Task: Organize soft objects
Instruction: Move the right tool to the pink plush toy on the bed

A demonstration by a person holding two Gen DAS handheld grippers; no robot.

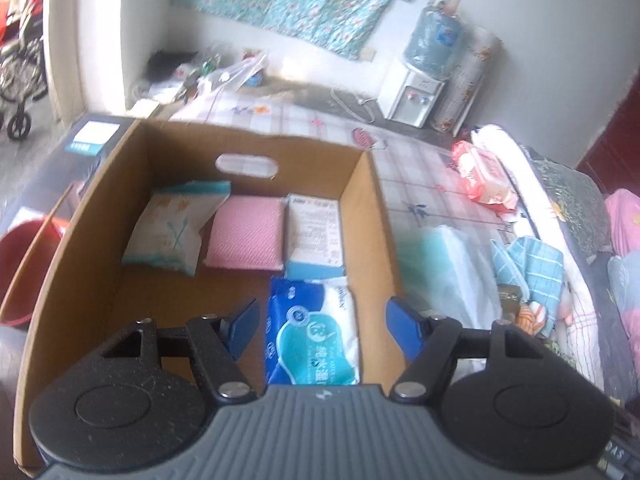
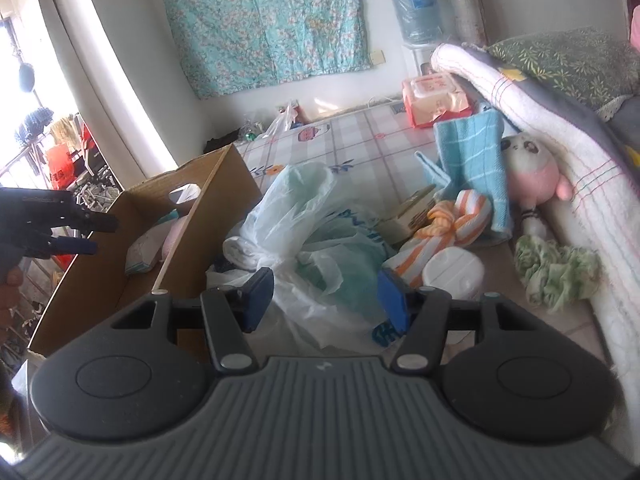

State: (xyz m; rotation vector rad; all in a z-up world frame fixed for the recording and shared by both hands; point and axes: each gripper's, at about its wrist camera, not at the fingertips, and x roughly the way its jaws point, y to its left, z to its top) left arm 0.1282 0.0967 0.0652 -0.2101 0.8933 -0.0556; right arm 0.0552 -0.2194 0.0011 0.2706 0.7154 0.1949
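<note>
Checked bedsheet clutter lies beside the cardboard box (image 1: 372, 216), where the blue wet-wipes pack (image 1: 314, 330) lies under the wide, empty left claw (image 1: 322, 326) — the right claw (image 2: 326, 300), also wide and empty, should close low on the plastic bag (image 2: 304, 216) — avoiding the loose film.

matt brown cardboard box (image 1: 372, 208); glossy plastic wipes pack (image 1: 312, 332); thin crinkled plastic bag (image 2: 304, 216).

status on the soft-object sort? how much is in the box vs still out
Done: four packs lie in the cardboard box, including the blue wipes pack. In hand: nothing; left gripper and right gripper are open. Left: plastic bags, blue towel, plush toy, red wipes pack.
</note>
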